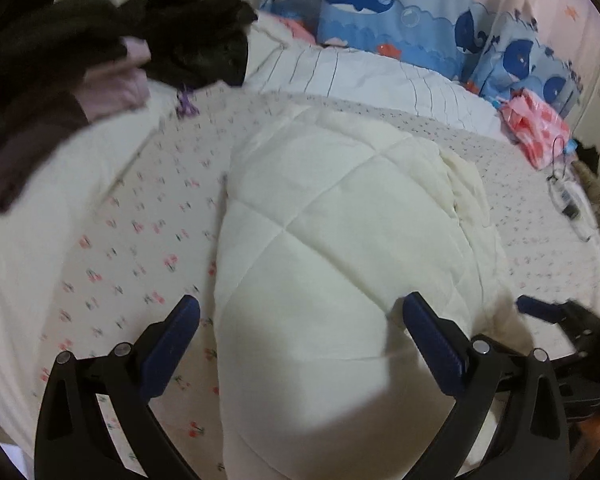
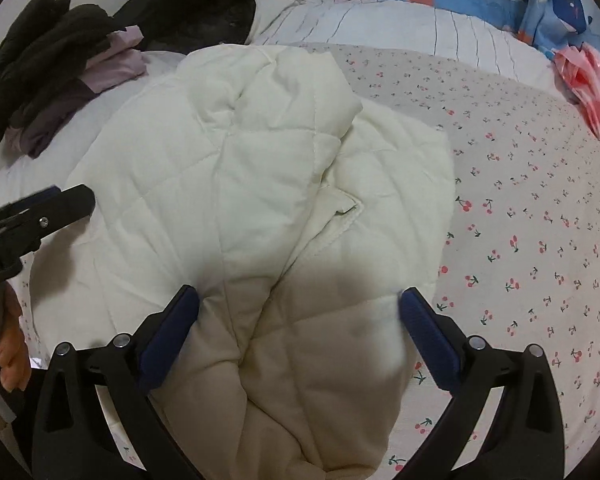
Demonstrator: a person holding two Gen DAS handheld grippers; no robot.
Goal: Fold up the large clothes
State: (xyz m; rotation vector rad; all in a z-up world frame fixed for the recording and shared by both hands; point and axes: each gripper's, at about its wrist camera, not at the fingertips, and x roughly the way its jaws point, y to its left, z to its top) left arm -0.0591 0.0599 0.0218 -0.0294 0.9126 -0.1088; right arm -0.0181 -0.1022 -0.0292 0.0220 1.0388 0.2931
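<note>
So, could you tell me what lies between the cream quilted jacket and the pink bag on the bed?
Only bare cherry-print sheet separates the cream quilted jacket from the pink bag, shown clearly by the right wrist view.

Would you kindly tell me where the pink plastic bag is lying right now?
The pink plastic bag lies at the far right of the cherry-print bedsheet, just below the whale-print fabric, well away from the cream quilted jacket.
</note>
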